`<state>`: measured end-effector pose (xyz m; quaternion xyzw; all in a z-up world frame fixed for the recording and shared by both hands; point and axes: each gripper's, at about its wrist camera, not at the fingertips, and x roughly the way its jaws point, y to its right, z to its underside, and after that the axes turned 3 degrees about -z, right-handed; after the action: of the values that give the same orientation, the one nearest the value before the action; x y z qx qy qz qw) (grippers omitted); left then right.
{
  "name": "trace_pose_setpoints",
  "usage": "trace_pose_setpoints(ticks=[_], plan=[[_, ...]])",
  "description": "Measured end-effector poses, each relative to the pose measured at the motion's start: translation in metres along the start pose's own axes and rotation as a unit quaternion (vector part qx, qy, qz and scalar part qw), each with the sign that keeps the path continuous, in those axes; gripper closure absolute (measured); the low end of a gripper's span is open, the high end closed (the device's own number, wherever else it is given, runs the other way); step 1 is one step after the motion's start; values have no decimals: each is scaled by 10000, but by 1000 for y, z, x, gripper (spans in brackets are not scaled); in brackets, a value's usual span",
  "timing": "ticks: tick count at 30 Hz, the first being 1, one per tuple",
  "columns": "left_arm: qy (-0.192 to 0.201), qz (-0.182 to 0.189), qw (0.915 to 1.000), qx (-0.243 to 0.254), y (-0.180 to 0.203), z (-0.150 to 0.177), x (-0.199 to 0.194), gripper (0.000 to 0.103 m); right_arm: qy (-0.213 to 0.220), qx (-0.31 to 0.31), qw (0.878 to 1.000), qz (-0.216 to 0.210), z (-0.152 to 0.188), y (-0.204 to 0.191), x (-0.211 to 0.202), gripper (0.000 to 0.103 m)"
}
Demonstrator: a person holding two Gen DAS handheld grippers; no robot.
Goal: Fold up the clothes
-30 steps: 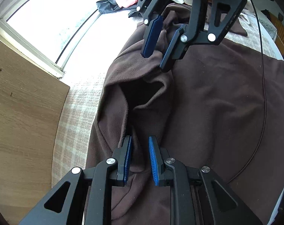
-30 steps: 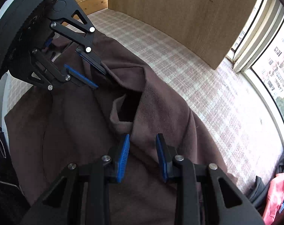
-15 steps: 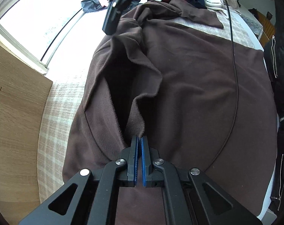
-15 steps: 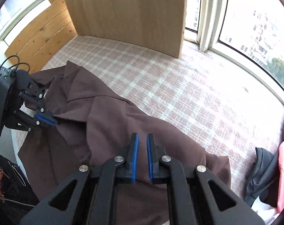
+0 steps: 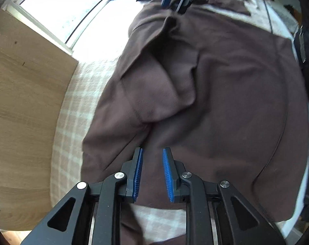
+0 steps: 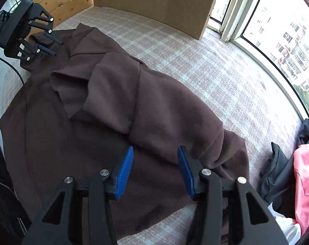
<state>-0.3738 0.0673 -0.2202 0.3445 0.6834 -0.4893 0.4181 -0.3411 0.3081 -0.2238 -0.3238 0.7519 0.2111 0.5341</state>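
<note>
Lying rumpled, part-folded — brown garment (image 6: pixel 158 110); left gripper (image 5: pixel 152 172), right gripper (image 6: pixel 155 170) opening, empty.

A bed with a checked cover (image 6: pixel 174 47) holds a big brown garment (image 6: pixel 93 122), spread out. A pile of black and pink clothes (image 6: pixel 297 167) lies near its edge.
</note>
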Motion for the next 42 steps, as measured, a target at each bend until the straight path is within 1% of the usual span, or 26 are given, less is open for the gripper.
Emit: trace_pose_setpoints(ticks=[1, 3, 6, 9, 11, 14, 16, 17, 19, 22, 24, 25, 26, 27, 28, 29, 30, 31, 32, 33, 34, 35, 36, 39, 41, 42], plan=[[-53, -148, 9998, 87, -1, -1, 6, 82, 6, -25, 10000, -9, 1, 1, 0, 58], [45, -257, 9993, 265, 1, -8, 11, 82, 26, -127, 9999, -2, 2, 2, -2, 58], [309, -301, 9971, 631, 10, -24, 14, 81, 70, -370, 9993, -2, 1, -2, -6, 58], [490, -358, 9934, 970, 15, -37, 22, 79, 58, -658, 9977, -151, -4, -12, -3, 55], [447, -307, 9934, 1009, 13, -42, 31, 79, -6, -969, 9952, -138, -8, -21, 4, 55], [429, -67, 9954, 851, 3, -44, 35, 82, -134, -1348, 9907, 138, -11, -28, 22, 55], [408, 153, 9969, 648, -6, -43, 34, 85, -276, -1210, 9922, 90, -15, -21, 32, 56], [416, 220, 9974, 546, -11, -43, 34, 88, -294, -1048, 9940, -67, -18, -15, 33, 60], [445, 327, 9979, 344, -20, -42, 32, 92, -279, -802, 9958, -353, -23, -3, 30, 86], [538, 522, 9972, 73, -34, -41, 29, 92, -108, -652, 9964, -539, -37, 12, 15, 94], [665, 581, 9960, -116, -51, -43, 27, 93, 58, -529, 9960, -711, -51, 27, 3, 94], [732, 605, 9953, -210, -60, -44, 26, 93, 156, -373, 9966, -724, -64, 43, -1, 94], [727, 381, 9957, -419, -77, -47, 30, 91, 238, -129, 9988, -414, -78, 64, 0, 93], [698, 73, 9953, -665, -98, -51, 35, 90, 300, 203, 9990, 245, -93, 89, 2, 86], [539, -618, 9923, -928, -120, -54, 45, 89, 313, 608, 9943, 822, -102, 109, 0, 76], [319, -1332, 9830, -1227, -142, -55, 55, 90, 325, 1010, 9845, 1395, -111, 130, -1, 76], [234, -1663, 9728, -1598, -162, -52, 57, 89, 382, 1277, 9771, 1661, -114, 144, -7, 76], [195, -1874, 9617, -1988, -180, -47, 57, 87, 519, 1448, 9737, 1680, -112, 153, -14, 76], [295, -1790, 9581, -2217, -187, -41, 52, 84, 641, 1497, 9753, 1493, -108, 156, -19, 76], [442, -1606, 9566, -2391, -191, -34, 45, 80, 645, 1460, 9788, 1282, -103, 155, -20, 70], [588, -1420, 9543, -2562, -194, -26, 39, 70, 564, 1367, 9823, 1151, -97, 150, -18, 63], [594, -1253, 9578, -2517, -191, -20, 38, 61, 443, 1276, 9845, 1116, -91, 142, -12, 60], [551, -1091, 9631, -2397, -185, -14, 38, 60, 294, 1215, 9860, 1100, -85, 137, -4, 59], [252, -749, 9703, -2288, -161, 9, 46, 60, -222, 1312, 9866, 949, -60, 137, 21, 59], [-62, -526, 9692, -2404, -126, 54, 48, 60, -424, 1418, 9856, 821, -45, 140, 33, 59], [-181, -451, 9688, -2432, -120, 65, 53, 60, -460, 1466, 9853, 753, -41, 141, 37, 59]])
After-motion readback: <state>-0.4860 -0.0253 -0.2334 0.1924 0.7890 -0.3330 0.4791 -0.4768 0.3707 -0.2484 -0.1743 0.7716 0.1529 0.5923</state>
